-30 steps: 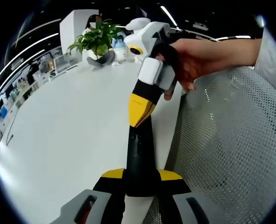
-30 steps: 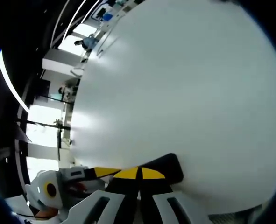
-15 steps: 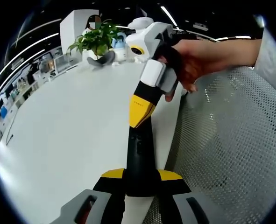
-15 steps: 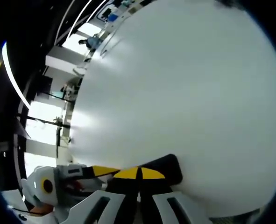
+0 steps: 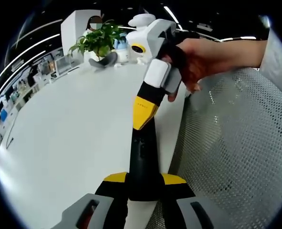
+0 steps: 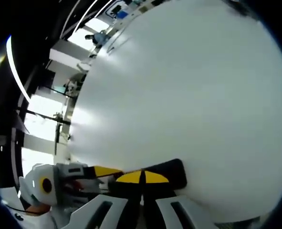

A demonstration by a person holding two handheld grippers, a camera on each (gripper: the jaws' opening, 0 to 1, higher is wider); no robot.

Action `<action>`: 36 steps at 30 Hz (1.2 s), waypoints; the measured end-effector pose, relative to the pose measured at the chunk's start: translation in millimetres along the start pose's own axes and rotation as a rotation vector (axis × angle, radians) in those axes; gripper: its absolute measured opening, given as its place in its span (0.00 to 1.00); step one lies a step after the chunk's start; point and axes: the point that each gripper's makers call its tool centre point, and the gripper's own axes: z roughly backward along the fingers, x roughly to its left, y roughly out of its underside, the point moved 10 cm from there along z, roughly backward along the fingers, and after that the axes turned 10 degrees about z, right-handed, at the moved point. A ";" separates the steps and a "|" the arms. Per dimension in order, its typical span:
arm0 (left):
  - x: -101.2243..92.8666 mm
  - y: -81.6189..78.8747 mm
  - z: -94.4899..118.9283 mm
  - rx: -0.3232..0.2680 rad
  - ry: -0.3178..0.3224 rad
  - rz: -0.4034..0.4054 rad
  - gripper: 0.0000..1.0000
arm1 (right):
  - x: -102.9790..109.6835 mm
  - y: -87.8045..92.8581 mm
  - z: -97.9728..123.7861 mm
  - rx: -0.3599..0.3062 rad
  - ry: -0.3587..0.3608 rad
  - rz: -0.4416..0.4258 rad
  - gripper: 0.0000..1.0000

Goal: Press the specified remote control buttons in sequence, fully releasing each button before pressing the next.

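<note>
A black remote control stands up between my left gripper's jaws, which are shut on its near end. From the upper right a hand brings in my right gripper. Its yellow tips are shut together and rest on the remote's upper face. In the right gripper view the same shut yellow tips sit against the black remote. The left gripper reaches in from the lower left there. The remote's buttons are hidden.
A wide white table spreads out to the left. A grey mesh chair back fills the right side, close to the table edge. A potted plant and small white figures stand at the table's far end.
The right gripper's body has tipped slightly up and away, while its tips stay on the remote. The left gripper and remote have held still.
</note>
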 end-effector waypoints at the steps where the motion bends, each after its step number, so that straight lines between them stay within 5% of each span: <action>1: 0.0 0.0 0.0 0.000 0.000 0.000 0.25 | -0.6 0.1 0.4 0.002 0.001 -0.004 0.00; 20: -0.1 0.4 0.0 -0.003 0.001 -0.001 0.25 | 2.7 -0.2 -1.8 0.009 0.028 -0.011 0.00; 25: -0.2 0.4 0.3 -0.004 -0.001 0.000 0.25 | 2.7 -3.4 -2.3 0.038 0.046 -0.034 0.00; 30: -0.1 0.6 0.6 -0.004 -0.001 0.000 0.25 | 10.4 -14.5 -5.0 0.148 0.109 -0.030 0.00; 36: -0.1 0.5 0.5 -0.004 -0.001 0.000 0.25 | 6.9 -19.3 -4.4 0.193 0.097 -0.013 0.00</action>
